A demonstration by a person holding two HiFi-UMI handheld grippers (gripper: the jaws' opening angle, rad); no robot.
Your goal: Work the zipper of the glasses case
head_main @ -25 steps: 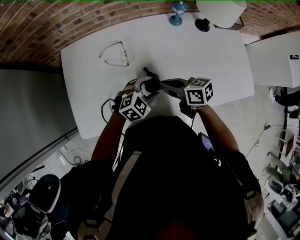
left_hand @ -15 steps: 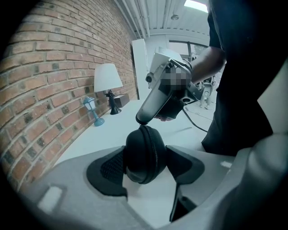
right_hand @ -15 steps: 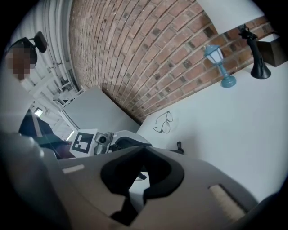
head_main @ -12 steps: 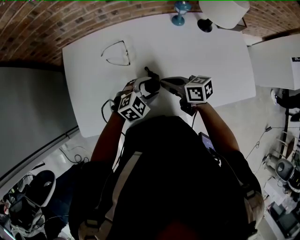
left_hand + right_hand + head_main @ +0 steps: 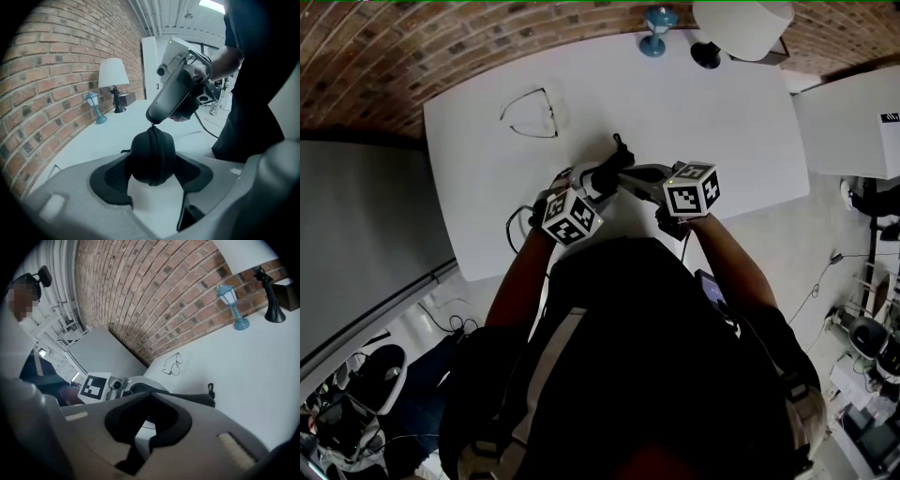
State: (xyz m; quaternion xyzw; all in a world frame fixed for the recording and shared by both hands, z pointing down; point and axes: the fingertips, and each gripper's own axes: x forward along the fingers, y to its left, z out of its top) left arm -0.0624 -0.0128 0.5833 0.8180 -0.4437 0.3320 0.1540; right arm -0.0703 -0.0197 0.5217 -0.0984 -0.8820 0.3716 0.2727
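The black glasses case (image 5: 152, 157) is held over the white bench (image 5: 703, 112), near its front edge, and is clamped between the part-open jaws of the left tool (image 5: 152, 174). The right tool (image 5: 140, 425) is closed at the case's end, apparently on the zipper pull (image 5: 151, 125). Glasses (image 5: 532, 111) are laid well apart.

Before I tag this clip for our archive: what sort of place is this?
Probably an indoor lab or studio workspace: a white table bearing a table lamp stands against a bare brick wall, and gear and cables clutter the floor nearby.
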